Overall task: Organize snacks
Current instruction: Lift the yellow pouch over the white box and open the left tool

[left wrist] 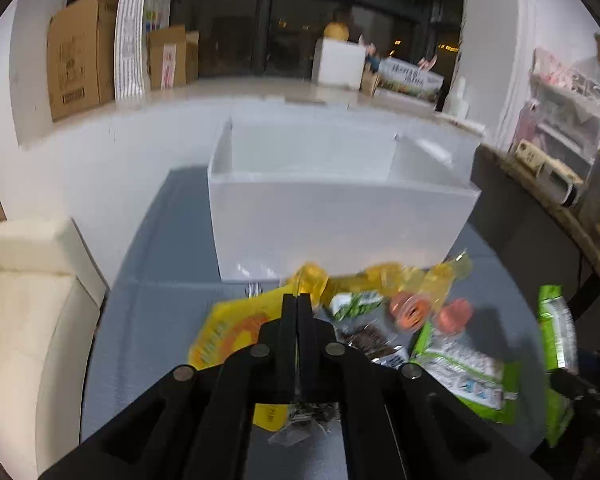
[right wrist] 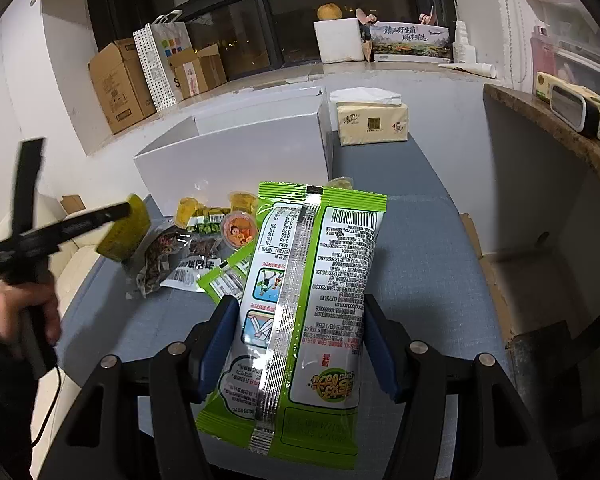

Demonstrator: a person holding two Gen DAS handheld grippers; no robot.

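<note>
Snacks lie in a heap on the flat grey table (right wrist: 420,240), just in front of both tools, and the open white cardboard box (left wrist: 340,216) stands right behind the heap.

The left gripper (left wrist: 297,308) has its black jaws pressed tight together. From the other side, a crinkly yellow packet (right wrist: 126,232) seems to hang from its tip. I think it is pinched by one thin edge, but the blur makes that hard to tell.

The right gripper (right wrist: 296,336) is clamped on a tall, shiny green and white plastic snack bag (right wrist: 304,300). Its blue pads (right wrist: 216,344) squeeze the bag's two long sides.

To do this well, I think each packet should go up over the box's front wall, then be let go inside. The yellow one may slip, so go slowly. The green bag is puffy and slick, so hold it firmly.

Little round jelly cups (right wrist: 239,229) with orange lids, a clear wrinkly packet of dark bits (right wrist: 168,256) and another green packet (right wrist: 224,276) wait in the heap ahead.
</note>
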